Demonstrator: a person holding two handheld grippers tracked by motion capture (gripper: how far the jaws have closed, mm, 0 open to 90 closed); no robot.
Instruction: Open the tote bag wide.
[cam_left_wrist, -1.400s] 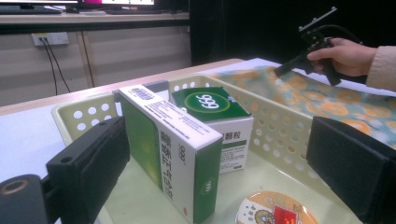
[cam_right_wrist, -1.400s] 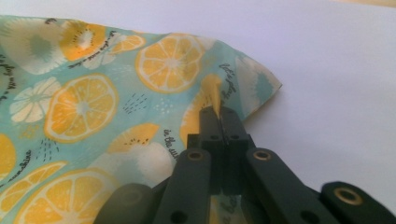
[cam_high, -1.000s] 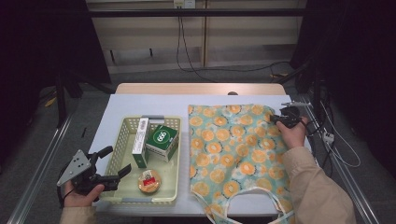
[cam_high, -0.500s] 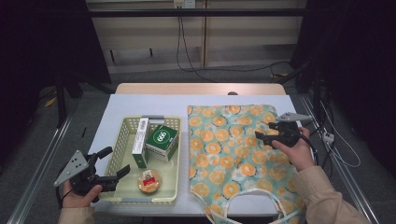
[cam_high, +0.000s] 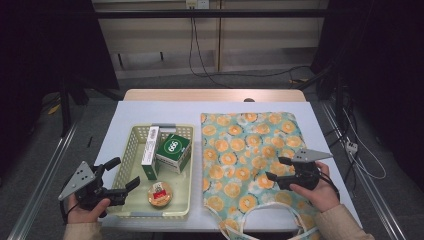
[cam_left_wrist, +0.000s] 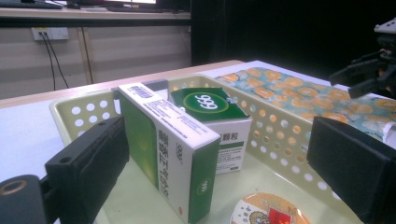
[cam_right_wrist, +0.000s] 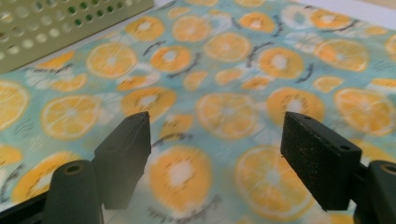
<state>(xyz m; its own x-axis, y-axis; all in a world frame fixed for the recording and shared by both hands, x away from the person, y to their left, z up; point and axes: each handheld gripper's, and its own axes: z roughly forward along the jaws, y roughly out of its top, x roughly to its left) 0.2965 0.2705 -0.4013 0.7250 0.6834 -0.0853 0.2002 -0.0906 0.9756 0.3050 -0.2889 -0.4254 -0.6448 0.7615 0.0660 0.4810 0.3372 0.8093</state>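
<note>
High view: looking down and forward from above the near edge, taking in the whole table (cam_high: 165, 107).
Left gripper view: sitting low and close, peering level into the basket (cam_left_wrist: 280, 133).
Right gripper view: hovering just over the bag (cam_right_wrist: 224, 70), tilting down.
Shared: all three are catching basket and bag; the left gripper view is also catching the right gripper (cam_left_wrist: 369, 77).

white table (cam_high: 150, 112) | wall socket (cam_left_wrist: 51, 32) w/ cables, rear | power strip (cam_high: 351, 147) on floor, right
</note>
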